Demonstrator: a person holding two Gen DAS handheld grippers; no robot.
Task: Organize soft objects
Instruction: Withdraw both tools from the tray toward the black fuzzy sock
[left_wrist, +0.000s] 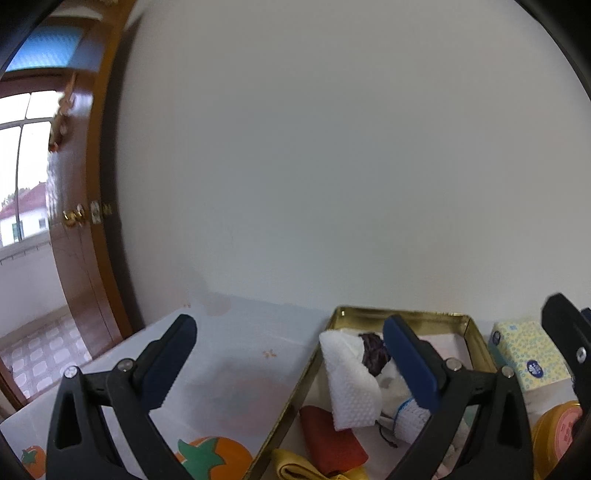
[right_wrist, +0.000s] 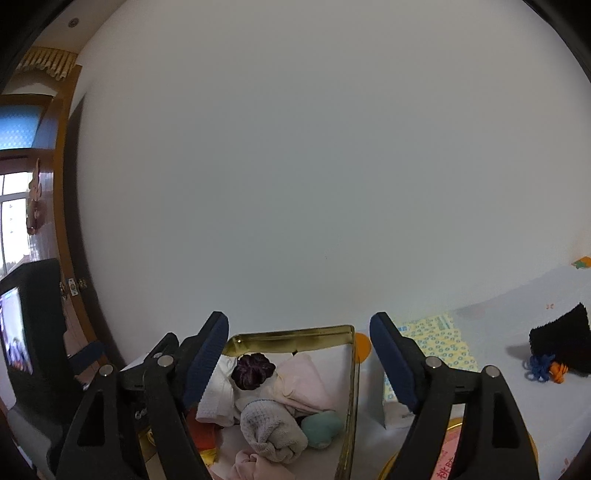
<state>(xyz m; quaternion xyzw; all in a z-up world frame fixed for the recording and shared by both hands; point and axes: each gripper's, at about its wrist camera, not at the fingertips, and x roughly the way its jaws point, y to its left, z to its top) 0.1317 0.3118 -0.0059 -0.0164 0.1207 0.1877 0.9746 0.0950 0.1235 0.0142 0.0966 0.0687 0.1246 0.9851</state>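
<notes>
Right claw (right_wrist: 299, 332) open, empty, above tin (right_wrist: 352, 373) of soft cloths (right_wrist: 273, 432)

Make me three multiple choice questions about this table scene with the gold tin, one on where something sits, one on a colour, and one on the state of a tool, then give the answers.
1. Where is the dark purple scrunchie?
A. Inside the gold tin
B. On the tissue pack
C. Beside the black pouch

2. What colour is the pouch lying on the table to the right of the tin?
A. Red
B. Black
C. Pink

3. How is the right tool?
A. Shut on a grey cloth
B. Shut on the tin's rim
C. Open, holding nothing

Answers: 1 A, the scrunchie lies among the cloths within the tin's walls. 2 B, the pouch is plainly black, with blue and orange loops beside it. 3 C, its fingers stand wide apart with nothing pressed between them.
</notes>
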